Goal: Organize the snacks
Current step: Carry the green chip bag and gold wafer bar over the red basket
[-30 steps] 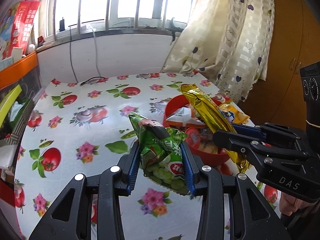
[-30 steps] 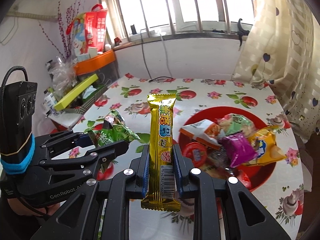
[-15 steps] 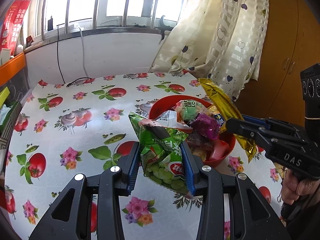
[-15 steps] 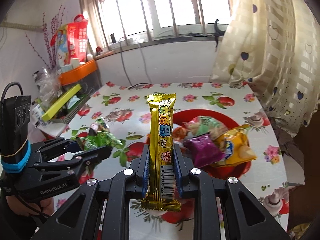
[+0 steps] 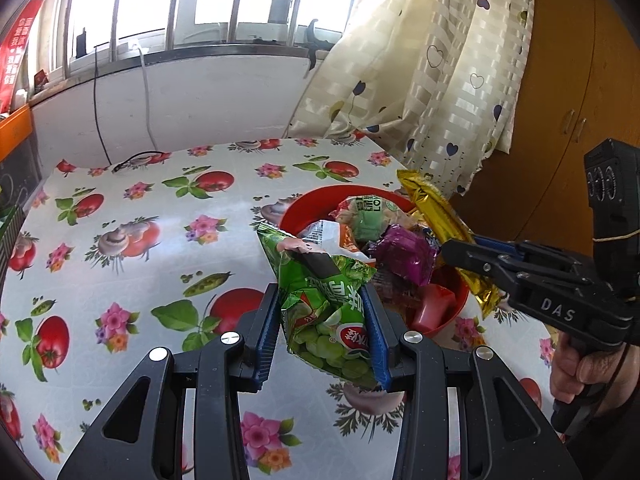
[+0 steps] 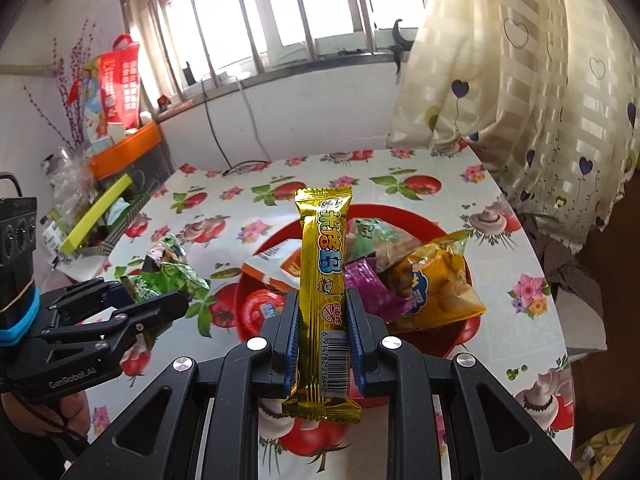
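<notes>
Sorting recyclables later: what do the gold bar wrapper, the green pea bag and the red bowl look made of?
Gold bar wrapper: metallised film, mirror-like glare, crimped ends. Green pea bag: glossy printed plastic film, crinkled with highlights, probably foil-lined. Red bowl: likely smooth moulded plastic, uniform colour with a soft sheen; glazed ceramic can't be ruled out.

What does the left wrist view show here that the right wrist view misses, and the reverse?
Only the left wrist view shows the wooden cabinet behind the curtain. Only the right wrist view shows the orange chip bag whole, the barcode on the gold snack bar, and the cluttered orange shelf. Both show the red bowl of snacks, the left hand-held gripper clamping the green pea bag, and the right hand-held gripper clamping the bar.
</notes>
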Motion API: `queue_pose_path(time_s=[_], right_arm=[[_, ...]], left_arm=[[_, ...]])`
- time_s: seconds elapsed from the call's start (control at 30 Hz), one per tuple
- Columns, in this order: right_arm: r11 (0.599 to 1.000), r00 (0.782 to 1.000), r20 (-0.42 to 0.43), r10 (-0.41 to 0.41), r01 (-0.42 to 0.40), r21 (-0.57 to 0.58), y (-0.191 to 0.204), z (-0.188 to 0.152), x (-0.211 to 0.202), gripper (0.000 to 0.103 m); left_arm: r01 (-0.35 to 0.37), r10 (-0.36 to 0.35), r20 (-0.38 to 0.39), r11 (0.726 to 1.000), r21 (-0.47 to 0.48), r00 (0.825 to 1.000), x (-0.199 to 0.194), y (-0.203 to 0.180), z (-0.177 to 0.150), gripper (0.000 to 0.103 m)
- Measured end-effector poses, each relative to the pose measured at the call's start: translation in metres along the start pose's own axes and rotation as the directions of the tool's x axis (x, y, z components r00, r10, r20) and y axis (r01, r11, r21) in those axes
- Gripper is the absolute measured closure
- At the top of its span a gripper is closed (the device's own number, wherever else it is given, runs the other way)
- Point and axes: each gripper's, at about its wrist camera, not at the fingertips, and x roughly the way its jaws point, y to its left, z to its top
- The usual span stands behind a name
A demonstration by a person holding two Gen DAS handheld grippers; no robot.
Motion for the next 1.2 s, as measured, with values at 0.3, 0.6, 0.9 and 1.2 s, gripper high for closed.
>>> queue_pose_path(time_s=[0.3, 0.6, 0.9, 1.2], right_arm=[[0.999, 1.000, -0.009, -0.029, 0.029, 0.020, -0.017, 0.001, 0.008, 0.083], [0.998, 0.999, -0.010, -0.041, 0.041, 0.036, -0.029, 0.000, 0.009, 0.083], [0.998, 0.999, -0.016, -0.045, 0.046, 0.051, -0.038, 0.001, 0.013, 0.083], [0.997, 0.998, -0.045, -0.049, 0.051, 0.050, -0.045, 0.000, 0.026, 0.083]], left_arm=[[0.041, -0.041, -0.025, 0.999, 0.018, 0.999, 0.020, -0.013, 0.005, 0.062], [0.083, -0.081, -0.041, 0.996, 0.046, 0.996, 0.036, -0.030, 0.009, 0.062], [0.155, -0.149, -0.093, 0.985, 0.069, 0.984, 0.060, -0.046, 0.008, 0.062], [0.208, -0.196, -0.144, 0.976, 0.070, 0.970, 0.083, -0.051, -0.001, 0.062]])
